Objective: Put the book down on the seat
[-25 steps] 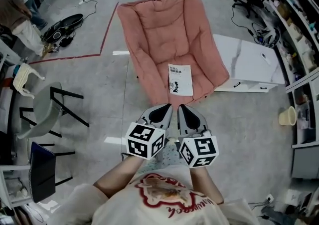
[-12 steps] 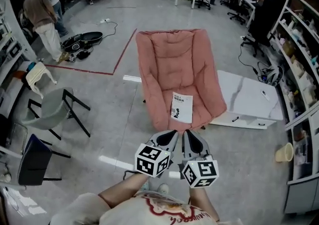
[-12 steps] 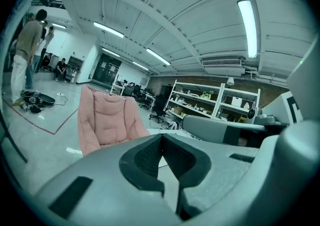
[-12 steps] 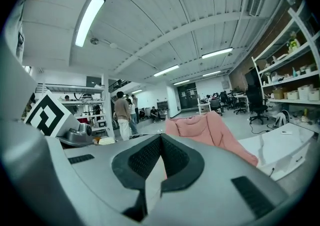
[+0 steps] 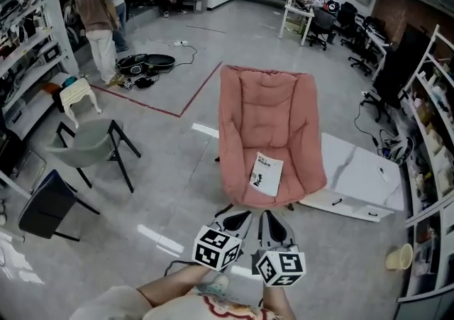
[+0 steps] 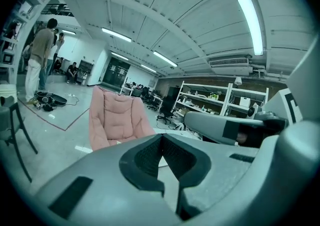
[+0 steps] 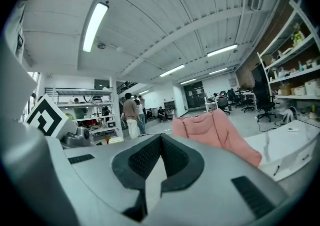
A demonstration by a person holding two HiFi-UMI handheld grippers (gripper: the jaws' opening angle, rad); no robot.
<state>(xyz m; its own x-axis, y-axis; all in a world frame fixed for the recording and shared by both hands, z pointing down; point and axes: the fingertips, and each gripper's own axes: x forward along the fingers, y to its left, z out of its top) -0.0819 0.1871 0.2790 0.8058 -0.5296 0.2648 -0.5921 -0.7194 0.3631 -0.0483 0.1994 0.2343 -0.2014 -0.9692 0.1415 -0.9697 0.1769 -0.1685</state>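
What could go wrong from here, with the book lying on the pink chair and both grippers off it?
1. The white paperback book lies close to the front edge of the pink padded chair; it might slide off.
2. The left gripper and right gripper are shut, empty and short of the chair, so probably neither could catch a slip.
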